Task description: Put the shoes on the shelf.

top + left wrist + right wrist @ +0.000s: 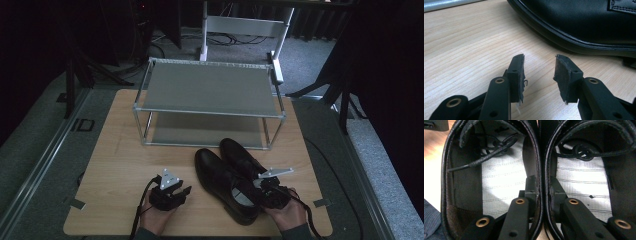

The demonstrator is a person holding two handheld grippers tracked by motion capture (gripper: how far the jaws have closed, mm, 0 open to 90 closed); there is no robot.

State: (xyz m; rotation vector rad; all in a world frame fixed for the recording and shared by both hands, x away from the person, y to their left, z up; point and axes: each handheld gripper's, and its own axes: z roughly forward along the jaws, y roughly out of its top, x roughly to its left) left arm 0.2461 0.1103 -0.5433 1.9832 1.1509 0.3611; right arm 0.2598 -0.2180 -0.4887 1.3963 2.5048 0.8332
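Dim grey carpet surrounds a pale wood-grain desk [115, 150] with rounded corners. Near its front edge, left of centre, the left claw [176, 192] rests open, its worn black pads [520, 75] apart over bare wood. A metal two-tier rack [210, 90] stands at the back edge. Right of centre, two glossy black leather shoes [220, 172] lie side by side; the right claw [264, 189] pinches their touching inner walls together, one jaw inside each shoe. Loose laces lie on the grey insoles; the toes are cut off in the right gripper view.
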